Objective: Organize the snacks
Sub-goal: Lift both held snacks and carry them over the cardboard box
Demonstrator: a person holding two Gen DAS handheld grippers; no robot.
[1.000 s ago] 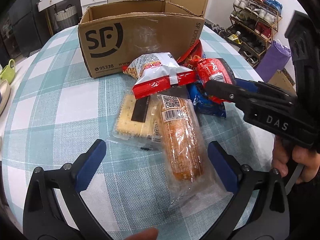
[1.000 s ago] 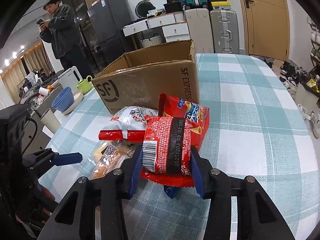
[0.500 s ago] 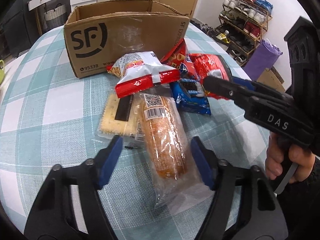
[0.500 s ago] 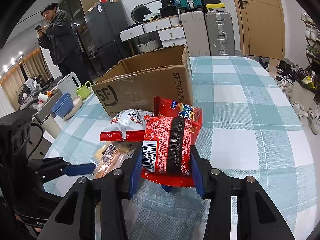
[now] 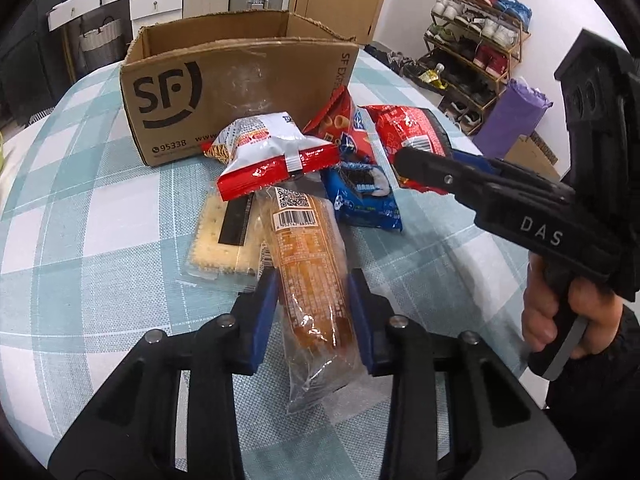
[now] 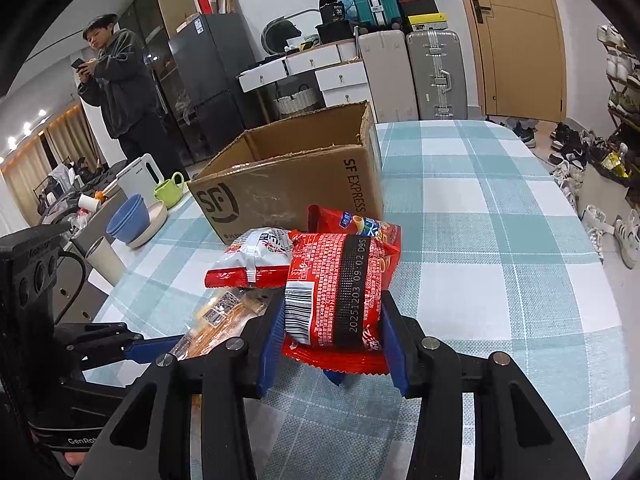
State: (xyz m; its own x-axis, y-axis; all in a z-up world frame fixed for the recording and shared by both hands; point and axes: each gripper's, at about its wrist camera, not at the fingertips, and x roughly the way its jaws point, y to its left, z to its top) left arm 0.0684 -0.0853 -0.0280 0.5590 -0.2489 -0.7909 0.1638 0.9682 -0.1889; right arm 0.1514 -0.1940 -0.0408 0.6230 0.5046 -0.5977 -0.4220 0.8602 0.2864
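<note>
Blue cookie pack (image 5: 365,196) visible left view only.

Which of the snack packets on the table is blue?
The small blue cookie packet, lying flat to the right of the long orange bread packet. The other packets are red, red-and-white, or clear; only this one is blue.

Left gripper closes on the bread pack

The left gripper (image 5: 312,312), wide open a second ago with its blue pads well apart on either side of the clear-wrapped bread pack (image 5: 310,280), has moved forward and narrowed until both pads press the pack's sides, with the cardboard box (image 5: 240,92) now nearer in its view.
</note>
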